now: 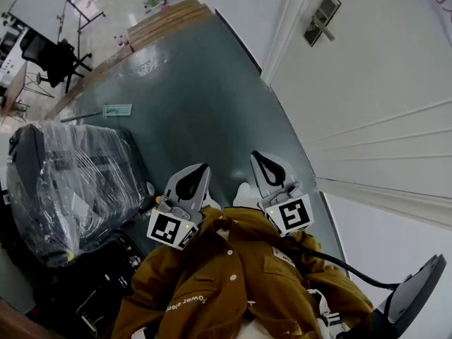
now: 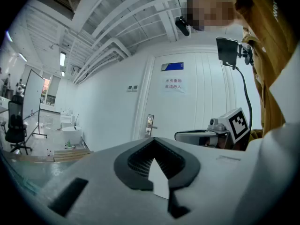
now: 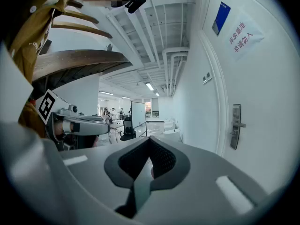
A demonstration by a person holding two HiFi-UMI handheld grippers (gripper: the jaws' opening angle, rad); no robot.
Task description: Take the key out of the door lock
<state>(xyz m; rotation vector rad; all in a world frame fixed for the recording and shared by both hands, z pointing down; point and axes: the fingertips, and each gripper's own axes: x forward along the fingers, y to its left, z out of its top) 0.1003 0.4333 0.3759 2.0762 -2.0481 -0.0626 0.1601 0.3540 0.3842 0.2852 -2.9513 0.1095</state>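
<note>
A white door stands on the right, with a dark lock plate and lever handle far ahead of both grippers. The same lock plate is small in the left gripper view and sits at the right in the right gripper view. The key is too small to make out. My left gripper and right gripper are side by side close to my body, both pointing at the door. In their own views the left gripper's and the right gripper's jaw tips meet, and both are shut on nothing.
A plastic-wrapped bulky item stands at the left. The floor is grey-green and leads to a wooden step. An office chair is at the far left. A cable trails from the right gripper.
</note>
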